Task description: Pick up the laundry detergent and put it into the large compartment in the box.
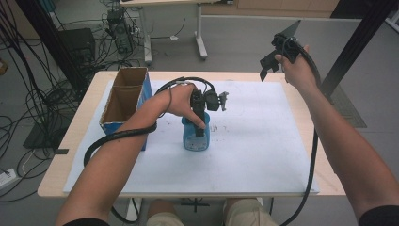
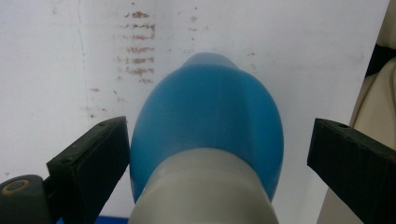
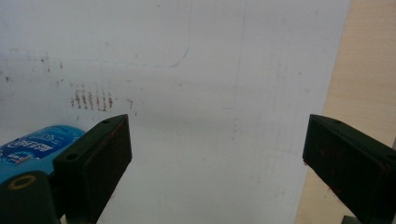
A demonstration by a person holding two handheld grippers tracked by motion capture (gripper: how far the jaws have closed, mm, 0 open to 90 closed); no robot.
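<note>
We're over the worktop [image 1: 84, 117] now, and our left hand-held gripper [image 1: 201, 123] sits right at centre frame in the high view, pointing down over the blue bottle [image 1: 195, 139]. The bottle lies on the white sheet [image 1: 254, 141] that covers the worktop, just right of the open cardboard box [image 1: 126, 96] at left of centre.

Switch to the left gripper view: the blue bottle [image 2: 208, 126] swells up between the jaws, its pale grey end at the bottom edge. The left hand-held gripper [image 2: 217, 154] is spread wide around it; the left jaw is just beside the bottle's flank, and we can't tell whether it touches, while the right jaw stands clear with white sheet showing in the gap. Nothing is clamped.

Our right hand-held gripper [image 1: 273, 59] is up in the upper right of the high view, lifted above the worktop's far edge, well apart from the bottle. In its own view the right hand-held gripper [image 3: 217, 149] is wide open with nothing between the jaws, and the bottle's label [image 3: 32, 144] peeks in at the lower left.
</note>
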